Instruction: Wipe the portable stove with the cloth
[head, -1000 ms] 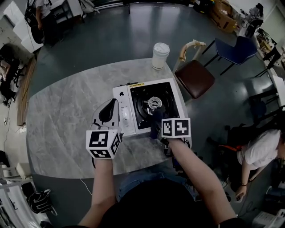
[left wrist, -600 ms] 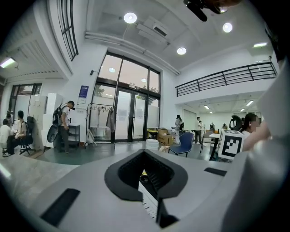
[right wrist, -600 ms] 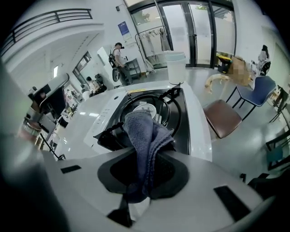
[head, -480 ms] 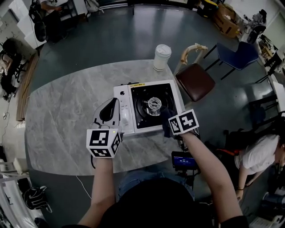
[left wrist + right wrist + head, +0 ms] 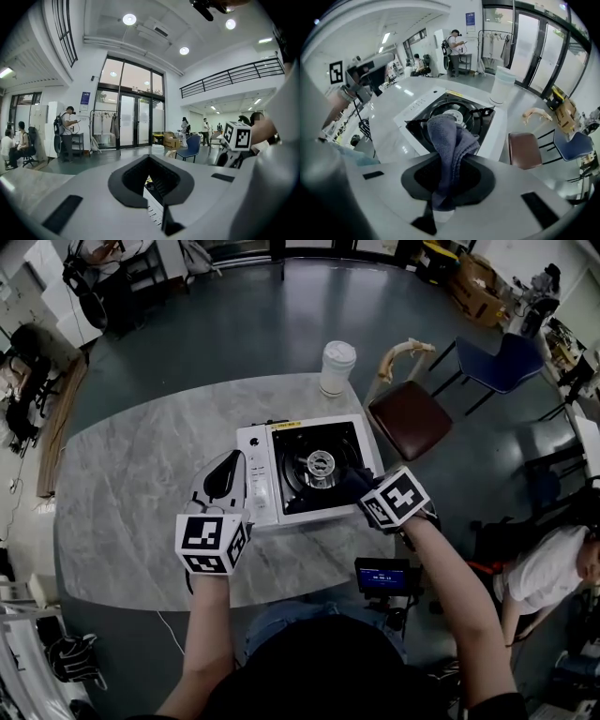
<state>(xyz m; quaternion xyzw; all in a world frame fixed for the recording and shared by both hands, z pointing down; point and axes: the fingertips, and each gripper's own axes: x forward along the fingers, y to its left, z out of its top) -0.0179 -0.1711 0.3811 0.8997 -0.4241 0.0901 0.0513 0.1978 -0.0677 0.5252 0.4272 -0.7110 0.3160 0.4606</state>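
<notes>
Head view shows the right gripper [image 5: 367, 495] over the portable stove's [image 5: 260, 474] near-right corner, jaws clamped on a bunched blue-grey cloth [image 5: 451, 136] so its free end can rub the top. The left gripper [image 5: 230, 470], jaws together and empty, rests just beside the control panel, probably to brace the stove.

Portable stove [image 5: 321, 463]: near right corner hidden beneath cloth [image 5: 450, 136] and right gripper [image 5: 449, 174]. Far-edge label too small to read. Left gripper view shows apparently only a sliver.

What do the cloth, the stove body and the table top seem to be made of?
Cloth: soft grey-blue terry or microfibre, by its nap and folds. Stove body: probably painted sheet metal, white, smooth, glossy. Table top: grey marble or an imitation, veined, polished.
</notes>
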